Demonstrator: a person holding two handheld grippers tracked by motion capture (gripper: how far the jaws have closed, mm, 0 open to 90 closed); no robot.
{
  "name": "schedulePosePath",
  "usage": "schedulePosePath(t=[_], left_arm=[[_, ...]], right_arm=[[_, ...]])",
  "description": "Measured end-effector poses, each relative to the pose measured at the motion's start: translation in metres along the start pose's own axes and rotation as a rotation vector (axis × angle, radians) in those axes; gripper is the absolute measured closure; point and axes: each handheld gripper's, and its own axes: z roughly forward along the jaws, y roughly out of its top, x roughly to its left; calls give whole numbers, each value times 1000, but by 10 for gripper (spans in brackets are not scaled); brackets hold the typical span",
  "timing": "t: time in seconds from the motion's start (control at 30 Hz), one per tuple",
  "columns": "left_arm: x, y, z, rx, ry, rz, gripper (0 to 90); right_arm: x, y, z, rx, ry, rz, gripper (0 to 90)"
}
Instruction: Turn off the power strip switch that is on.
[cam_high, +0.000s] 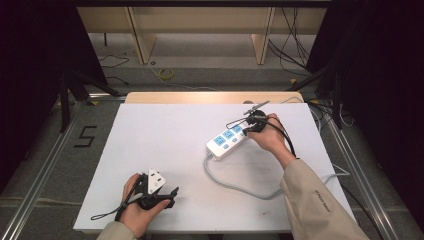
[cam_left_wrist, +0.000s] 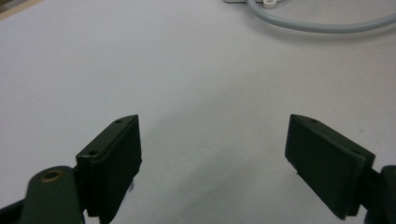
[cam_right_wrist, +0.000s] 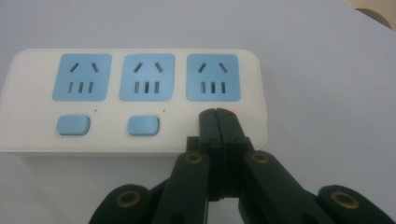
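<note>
Left gripper: jaws spread wide, nothing between, low over white table.
Right gripper: jaws pressed together, tips on power strip.
Strip: three blue sockets, two visible switches, mid-table right.

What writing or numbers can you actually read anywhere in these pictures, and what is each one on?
"5": black mark on the floor left of the table.
Small print on the person's right sleeve: too blurred to read.
Power strip: blue sockets and buttons, no readable label.
Red light beside the shut right gripper: a lamp, not text.
</note>
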Motion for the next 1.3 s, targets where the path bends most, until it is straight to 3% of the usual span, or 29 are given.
schedulePosePath(t=[1.3], left_arm=[[1, 0, 0, -1, -1, 0, 184]], right_arm=[[1, 13, 11, 13, -14, 2, 900]])
